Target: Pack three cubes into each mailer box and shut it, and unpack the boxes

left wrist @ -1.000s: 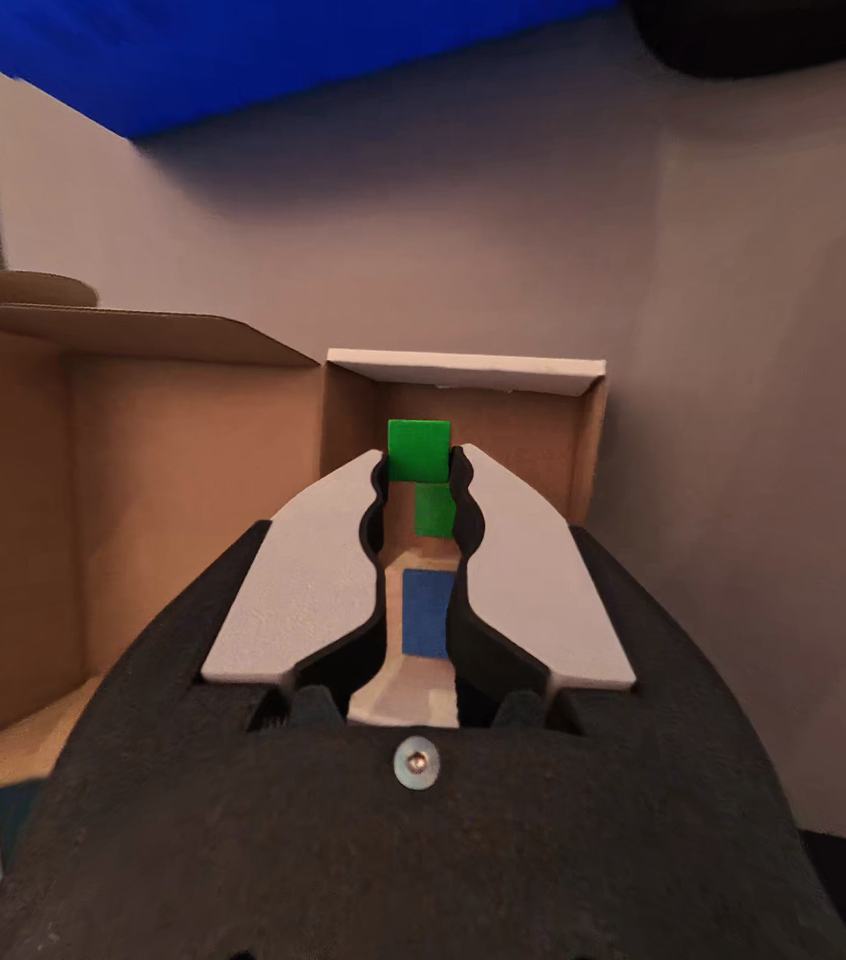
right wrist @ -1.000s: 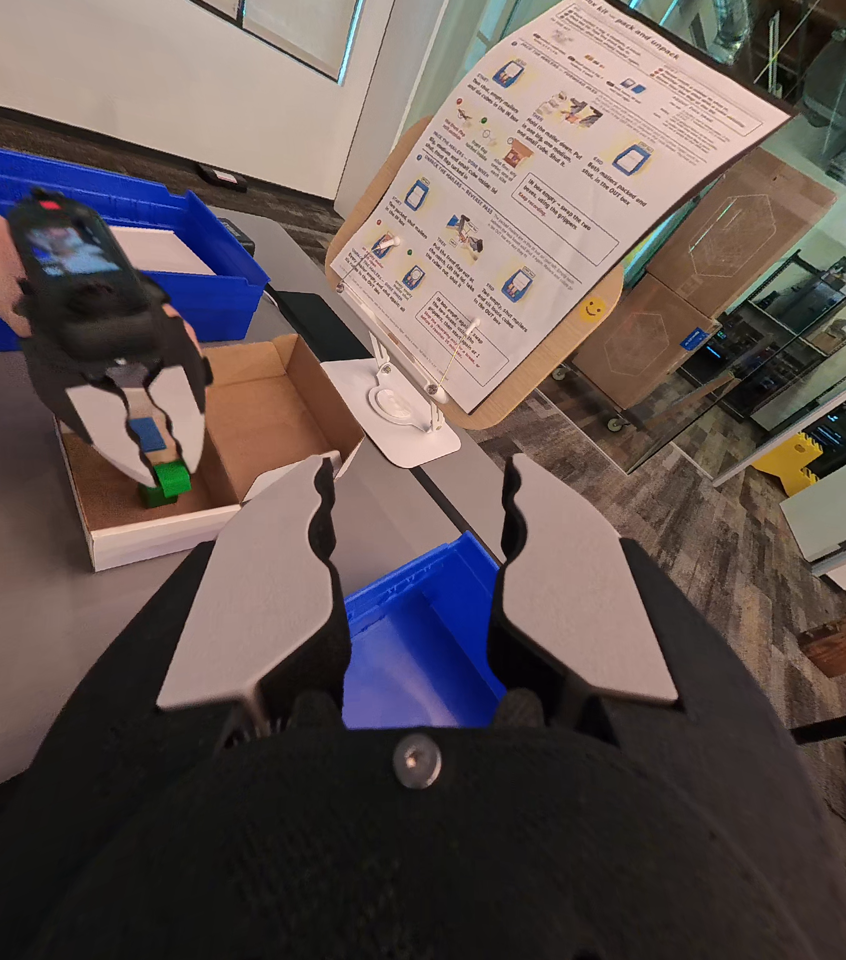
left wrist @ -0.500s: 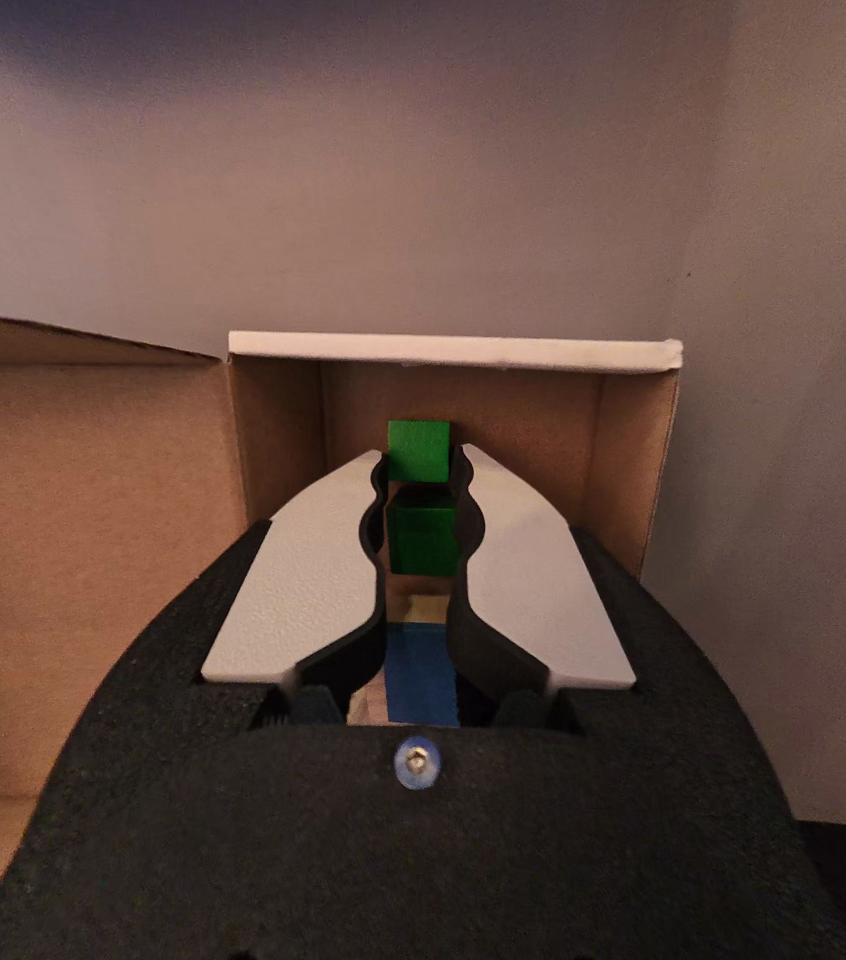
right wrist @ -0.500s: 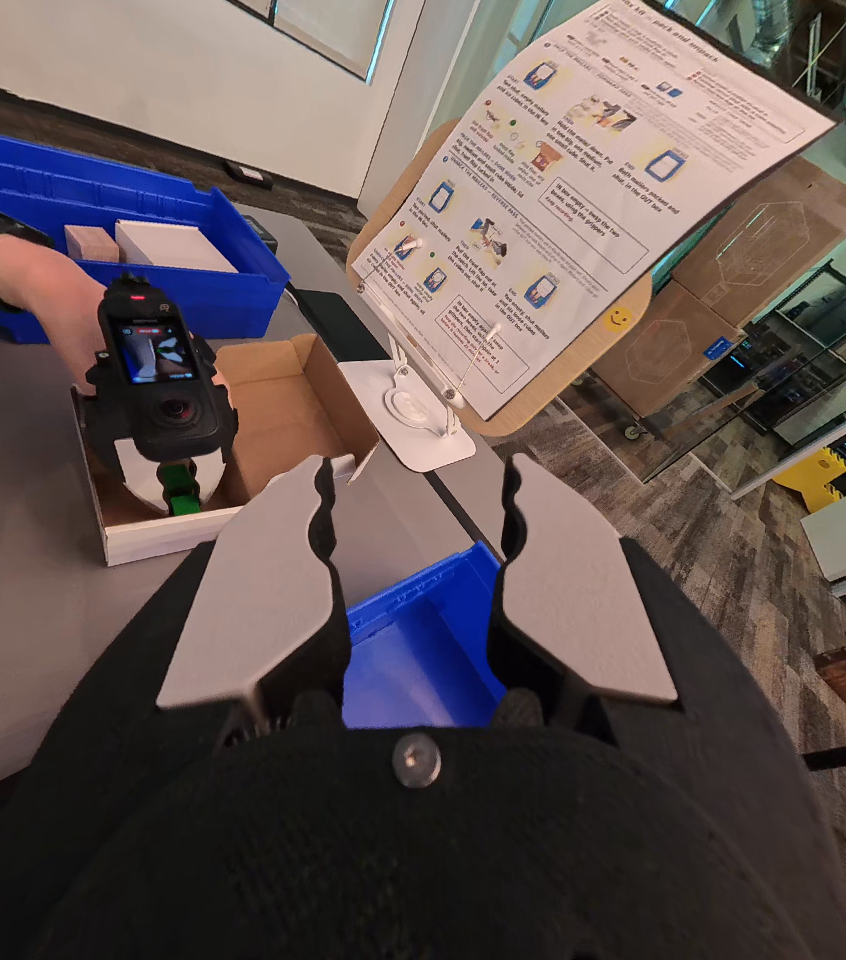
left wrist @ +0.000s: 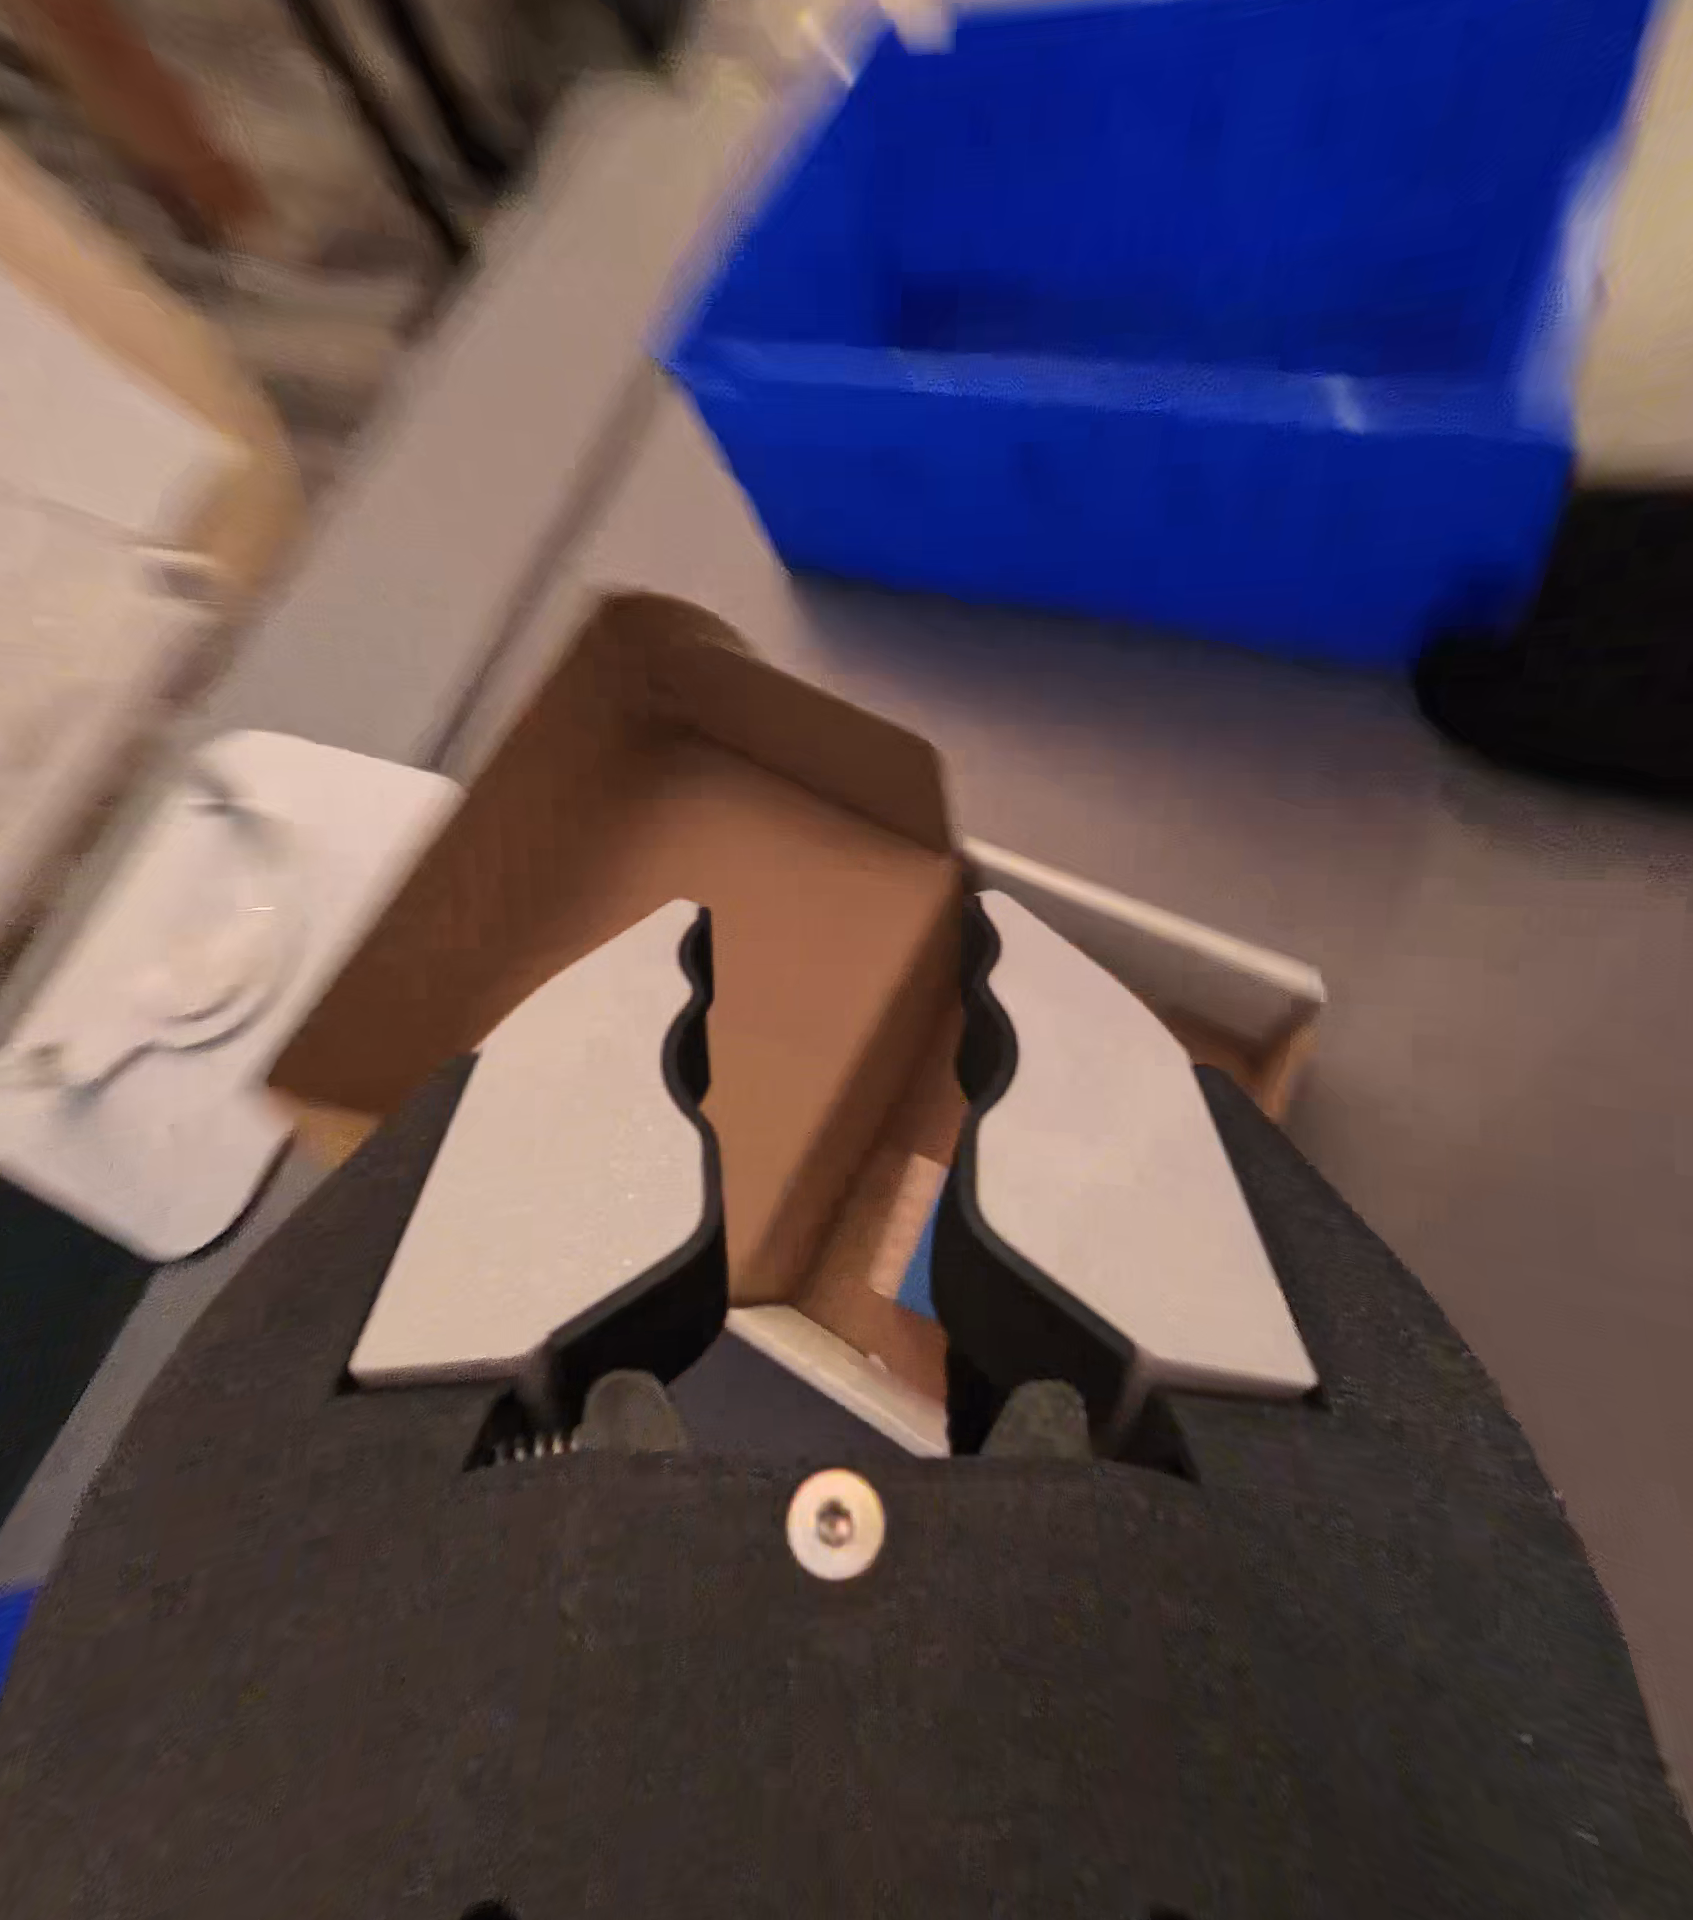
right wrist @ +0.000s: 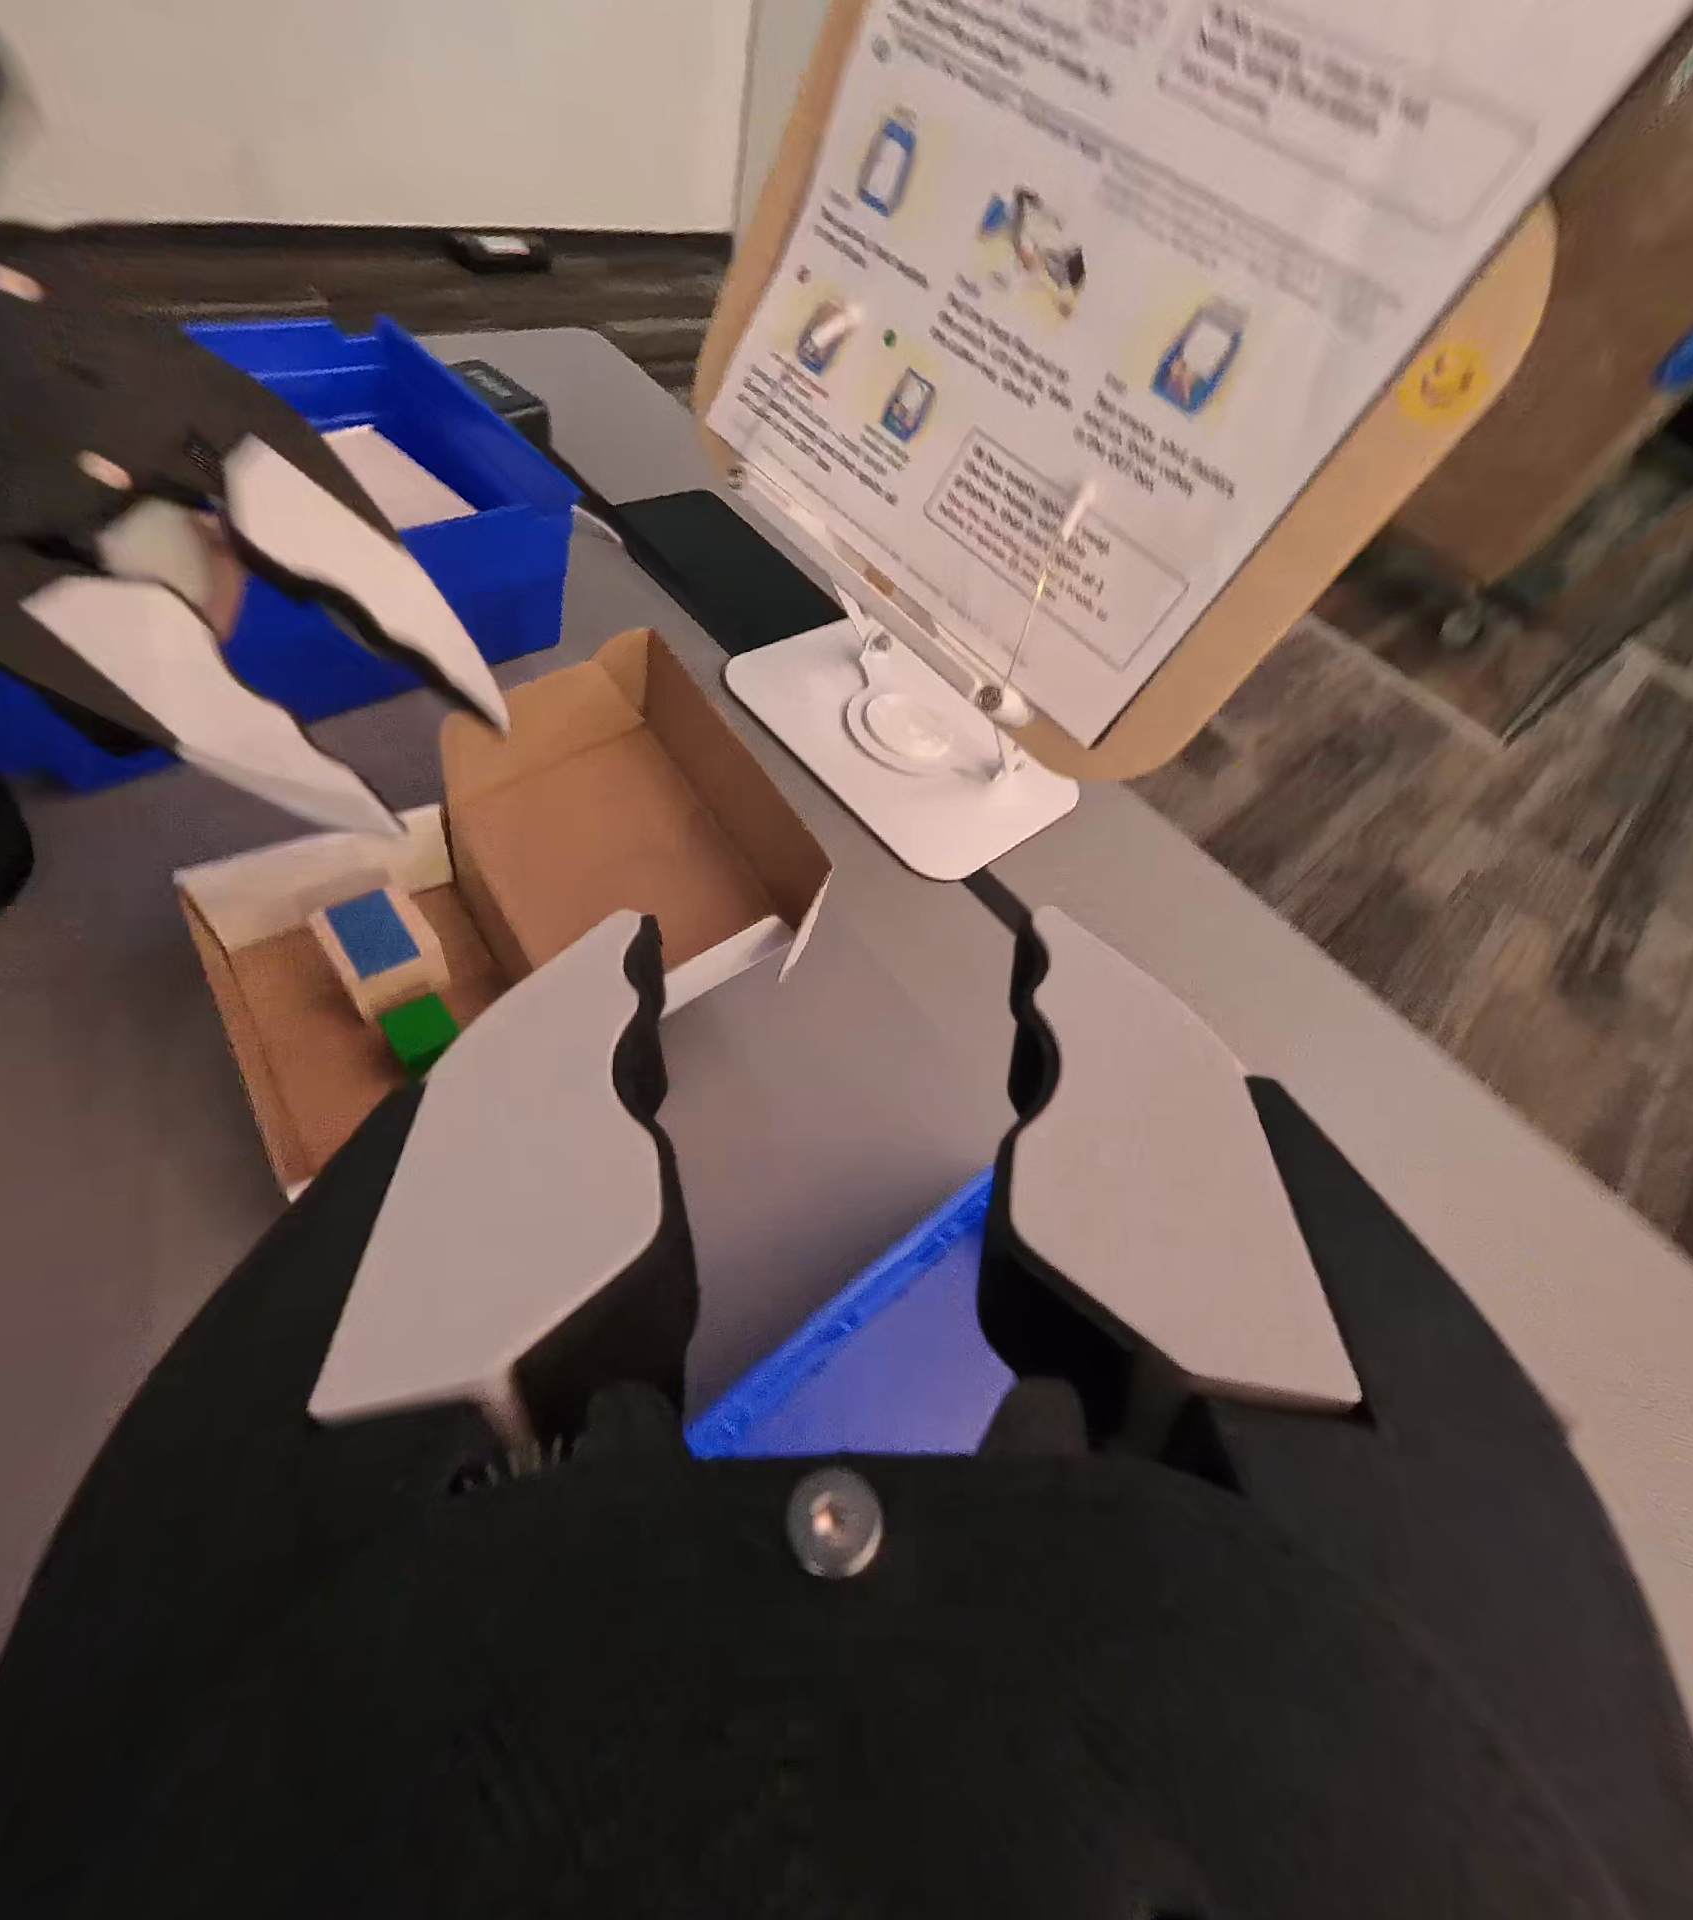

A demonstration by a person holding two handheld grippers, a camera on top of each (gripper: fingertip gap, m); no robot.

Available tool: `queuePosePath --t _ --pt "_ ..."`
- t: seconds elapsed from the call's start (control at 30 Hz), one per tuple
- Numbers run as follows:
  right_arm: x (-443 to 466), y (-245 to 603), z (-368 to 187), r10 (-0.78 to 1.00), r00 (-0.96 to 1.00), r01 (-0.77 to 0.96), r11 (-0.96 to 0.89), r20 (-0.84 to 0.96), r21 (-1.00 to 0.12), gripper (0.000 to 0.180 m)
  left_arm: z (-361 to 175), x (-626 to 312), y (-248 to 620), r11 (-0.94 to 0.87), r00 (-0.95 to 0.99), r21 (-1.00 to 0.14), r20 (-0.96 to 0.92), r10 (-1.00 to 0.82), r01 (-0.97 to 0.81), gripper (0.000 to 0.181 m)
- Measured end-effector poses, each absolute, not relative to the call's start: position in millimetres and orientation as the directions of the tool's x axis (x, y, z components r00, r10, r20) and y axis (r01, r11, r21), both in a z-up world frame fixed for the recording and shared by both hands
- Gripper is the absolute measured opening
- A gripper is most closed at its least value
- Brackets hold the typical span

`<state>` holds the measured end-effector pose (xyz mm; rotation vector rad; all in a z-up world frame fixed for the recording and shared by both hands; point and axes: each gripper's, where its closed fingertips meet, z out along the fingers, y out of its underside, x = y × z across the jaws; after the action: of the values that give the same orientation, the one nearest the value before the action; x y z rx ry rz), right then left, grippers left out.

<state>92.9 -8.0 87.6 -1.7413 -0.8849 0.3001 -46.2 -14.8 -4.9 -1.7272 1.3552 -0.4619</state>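
Note:
The open mailer box (right wrist: pixel 302 1039) lies on the grey table with its brown lid (right wrist: pixel 613 821) folded back. Inside it a wooden cube with a blue face (right wrist: pixel 374 935) sits next to a green cube (right wrist: pixel 418 1023). My right finger hides the box's near corner. My left gripper (right wrist: pixel 442 774) is open and empty, raised above the box's far side. In the blurred left wrist view that gripper (left wrist: pixel 837 914) looks down over the lid (left wrist: pixel 717 883), with a sliver of the blue cube (left wrist: pixel 925 1247) between the fingers. My right gripper (right wrist: pixel 837 935) is open and empty, right of the box.
A blue bin (right wrist: pixel 468 488) holding a white box (right wrist: pixel 395 478) stands behind the mailer. Another blue bin (right wrist: pixel 873 1340) is under my right gripper. An instruction board (right wrist: pixel 1081 364) on a white stand (right wrist: pixel 904 748) stands at the table's far right edge, next to a black pad (right wrist: pixel 707 561).
My left gripper has opened, left the green cube in the box and lifted up out of it. My right gripper has swung closer to the box.

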Motion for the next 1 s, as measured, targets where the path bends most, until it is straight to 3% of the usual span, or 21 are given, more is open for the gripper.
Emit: queuePosePath --t 0.03,0.17,0.3,0.4,0.53,0.73,0.93,1.0 --pt "87.3 2.2 82.2 0.675 0.718 0.376 -0.172 0.169 -0.911 0.066 18.0 -58.2 -1.6 -0.067 0.457 -0.869 -0.19 -0.869 -0.49 0.05" --pt "52.8 37.2 58.4 0.597 0.795 0.153 -0.368 -0.107 -0.917 0.066 48.0 -107.4 37.7 -0.218 0.71 -0.961 0.035 -0.704 -0.169 0.05" --pt "39.6 50.5 25.7 0.525 0.833 0.117 -0.474 -0.173 -0.873 0.061 40.5 -120.7 59.5 -0.318 0.731 -0.942 0.139 -0.668 -0.111 0.039" --pt "44.0 55.6 8.1 0.483 0.854 0.101 -0.52 -0.195 -0.848 0.06 38.6 -130.4 68.6 -0.324 0.771 -0.939 0.12 -0.626 -0.116 0.036" --pt "52.1 54.7 -13.7 0.466 0.85 0.098 -0.599 -0.246 -0.795 0.05 -0.8 -125.7 65.5 -0.467 0.753 -0.859 0.161 -0.638 -0.212 0.035" --pt "67.3 50.7 -16.4 0.466 0.873 0.196 -0.6 -0.14 -0.776 0.03 -37.0 -142.2 69.6 -0.509 0.791 -0.747 -0.036 -0.611 -0.428 0.028" --pt "49.5 48.5 -13.7 0.454 0.819 0.027 -0.642 -0.351 -0.766 0.03 -36.3 -122.0 66.3 -0.574 0.747 -0.776 0.215 -0.63 -0.26 0.033" --pt "43.9 46.2 -20.6 0.455 0.815 0.041 -0.664 -0.359 -0.747 0.03 -35.3 -116.0 63.3 -0.613 0.704 -0.763 0.321 -0.634 -0.204 0.03"
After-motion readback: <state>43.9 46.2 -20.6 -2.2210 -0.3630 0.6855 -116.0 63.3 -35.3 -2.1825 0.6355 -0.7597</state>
